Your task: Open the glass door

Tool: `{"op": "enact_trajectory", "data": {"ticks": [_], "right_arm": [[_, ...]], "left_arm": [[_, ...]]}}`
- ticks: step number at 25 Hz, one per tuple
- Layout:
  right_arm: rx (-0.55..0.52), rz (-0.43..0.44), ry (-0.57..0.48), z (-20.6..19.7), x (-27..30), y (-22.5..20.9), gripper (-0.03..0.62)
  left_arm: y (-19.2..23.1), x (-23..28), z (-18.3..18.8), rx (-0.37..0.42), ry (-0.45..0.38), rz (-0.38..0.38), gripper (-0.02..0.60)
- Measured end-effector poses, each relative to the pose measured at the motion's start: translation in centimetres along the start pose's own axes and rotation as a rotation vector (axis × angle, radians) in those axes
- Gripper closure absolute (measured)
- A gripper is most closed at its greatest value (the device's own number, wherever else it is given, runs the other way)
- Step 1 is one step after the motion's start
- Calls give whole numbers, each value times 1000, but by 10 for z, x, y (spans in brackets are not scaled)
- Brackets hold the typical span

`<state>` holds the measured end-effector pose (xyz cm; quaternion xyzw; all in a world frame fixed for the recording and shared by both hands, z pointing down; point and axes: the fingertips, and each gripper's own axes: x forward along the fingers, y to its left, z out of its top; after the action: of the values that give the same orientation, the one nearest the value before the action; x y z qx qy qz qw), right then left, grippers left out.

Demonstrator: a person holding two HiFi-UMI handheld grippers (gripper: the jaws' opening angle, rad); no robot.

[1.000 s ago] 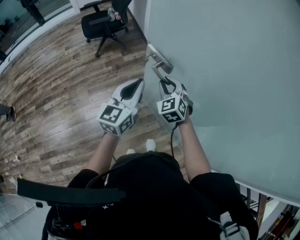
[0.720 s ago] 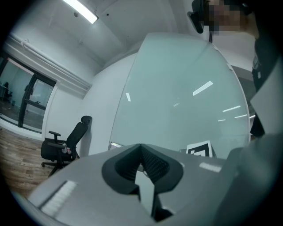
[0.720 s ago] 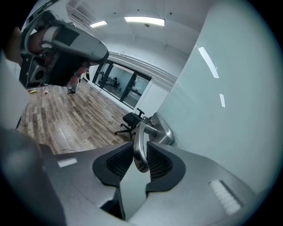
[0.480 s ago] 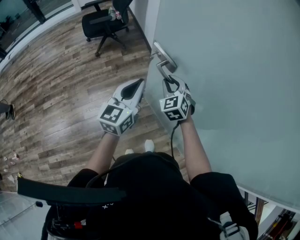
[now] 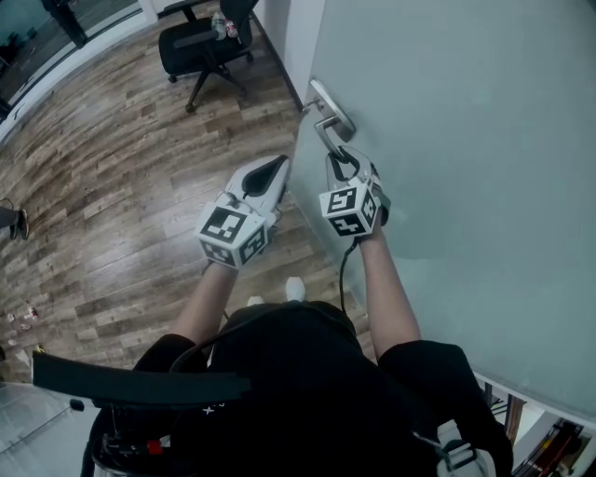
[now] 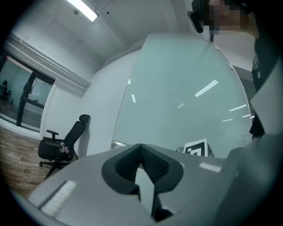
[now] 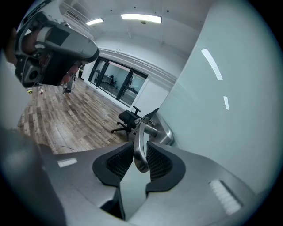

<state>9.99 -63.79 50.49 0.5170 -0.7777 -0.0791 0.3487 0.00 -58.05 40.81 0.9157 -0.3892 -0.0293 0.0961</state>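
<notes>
the glass door (image 5: 466, 168) is seen on the right of the head view as a pale frosted pane, with its free edge next to the white wall (image 5: 291, 28). near that edge its metal handle (image 5: 323, 135) is mounted. the lever is angled down toward the person rather than lying level, which is judged to be the pose needed to draw the latch back. the tip of the lever is clamped by the right gripper (image 5: 341, 161): in the right gripper view the ribbed pads (image 7: 118, 161) are seen pressed on either side of the curved bar, so that it can be pushed down and pulled without slipping. the grip is taken at the far end of the lever, probably because the most leverage is gained there. whether the latch has been freed cannot be told, and the door is judged barely parted from its frame, if at all.

the left gripper (image 5: 272, 168) is held just beside the right one, apart from door and handle. its jaws are brought together on nothing, and it is likely kept there out of the door's swing. beyond it the wooden floor (image 5: 112, 186) is seen running to an office chair (image 5: 200, 42) well apart, so room is judged to be there for a step back
</notes>
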Motion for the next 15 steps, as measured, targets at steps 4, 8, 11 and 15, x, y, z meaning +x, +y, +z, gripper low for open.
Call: {"op": "enact_trajectory", "data": {"ticks": [4, 8, 11, 15], "right_arm": [[4, -9, 4, -1, -2, -4, 499], [7, -16, 9, -2, -2, -8, 499], [10, -21, 13, -2, -2, -12, 499], [12, -28, 16, -2, -1, -15, 499]], "left_arm": [[-3, 3, 3, 1, -3, -8, 583], [-4, 6, 4, -1, -5, -11, 581], [-5, 9, 5, -1, -6, -13, 581], [-6, 11, 7, 1, -8, -17, 583]]}}
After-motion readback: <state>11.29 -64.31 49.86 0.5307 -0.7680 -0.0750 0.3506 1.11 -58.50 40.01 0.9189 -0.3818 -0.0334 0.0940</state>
